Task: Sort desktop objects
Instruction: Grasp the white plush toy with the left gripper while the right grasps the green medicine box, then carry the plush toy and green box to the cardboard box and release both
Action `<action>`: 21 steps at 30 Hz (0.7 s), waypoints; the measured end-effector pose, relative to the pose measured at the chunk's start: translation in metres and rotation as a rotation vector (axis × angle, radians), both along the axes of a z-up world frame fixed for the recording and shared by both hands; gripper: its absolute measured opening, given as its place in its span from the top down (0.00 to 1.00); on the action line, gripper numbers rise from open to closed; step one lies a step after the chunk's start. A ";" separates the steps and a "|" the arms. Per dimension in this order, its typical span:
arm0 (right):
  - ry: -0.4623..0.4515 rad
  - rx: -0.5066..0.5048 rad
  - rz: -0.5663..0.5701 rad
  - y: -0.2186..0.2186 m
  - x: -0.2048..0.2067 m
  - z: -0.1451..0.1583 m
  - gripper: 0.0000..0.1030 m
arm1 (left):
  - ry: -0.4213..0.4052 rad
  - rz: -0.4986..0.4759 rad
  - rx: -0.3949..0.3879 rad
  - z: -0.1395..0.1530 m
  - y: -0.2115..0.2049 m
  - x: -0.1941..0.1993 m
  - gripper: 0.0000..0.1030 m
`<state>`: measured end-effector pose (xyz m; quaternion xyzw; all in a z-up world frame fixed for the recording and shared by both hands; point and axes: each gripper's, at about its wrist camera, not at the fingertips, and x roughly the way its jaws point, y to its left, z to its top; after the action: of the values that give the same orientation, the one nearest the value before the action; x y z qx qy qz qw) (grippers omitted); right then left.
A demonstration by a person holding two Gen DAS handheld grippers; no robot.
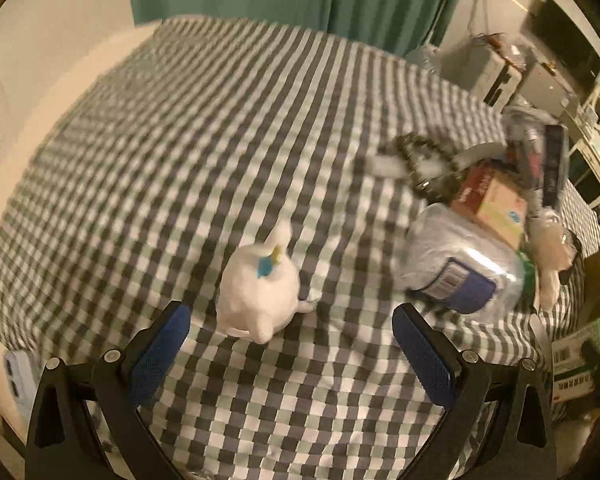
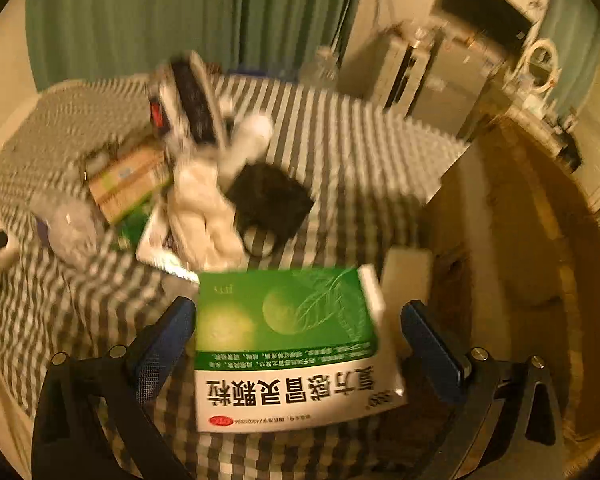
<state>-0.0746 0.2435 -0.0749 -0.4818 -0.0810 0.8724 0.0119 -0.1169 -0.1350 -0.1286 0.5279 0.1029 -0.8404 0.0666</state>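
Observation:
In the left wrist view my left gripper [image 1: 290, 344] is open and empty above the checked cloth. A white plush toy [image 1: 258, 292] with a blue and yellow mark lies just ahead of it, nearer the left finger. In the right wrist view my right gripper [image 2: 298, 340] is open. A green and white medicine box [image 2: 288, 344] lies between its fingers, against the left pad and apart from the right pad. The box also shows at the right edge of the left wrist view [image 1: 580, 360].
A pile lies on the checked cloth [image 1: 180, 140]: a clear wrapped pack [image 1: 460, 264], a brown carton [image 1: 496, 204], a bead string [image 1: 420, 164], a cream plush [image 2: 204, 208], a black pouch [image 2: 268, 200], a remote [image 2: 192, 100]. The table edge [image 2: 440, 200] drops off right; grey boxes [image 2: 420, 76] stand beyond.

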 end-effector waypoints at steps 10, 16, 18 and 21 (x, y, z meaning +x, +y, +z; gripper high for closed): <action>-0.037 -0.107 0.007 0.007 0.002 -0.009 0.09 | -0.039 0.063 0.047 -0.015 -0.017 -0.001 0.54; 0.015 -0.128 0.034 -0.002 0.017 0.008 0.10 | 0.007 0.021 0.049 0.007 -0.020 0.023 0.54; 0.032 -0.139 0.040 -0.005 0.024 0.015 0.10 | 0.040 -0.006 0.015 0.021 -0.014 0.033 0.54; 0.064 -0.165 0.050 -0.007 0.034 0.029 0.10 | 0.084 -0.044 -0.031 0.042 -0.002 0.046 0.54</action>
<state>-0.0404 0.2366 -0.0455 -0.4509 -0.0203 0.8911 -0.0469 -0.0708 -0.1374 -0.0868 0.4933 0.0808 -0.8645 0.0518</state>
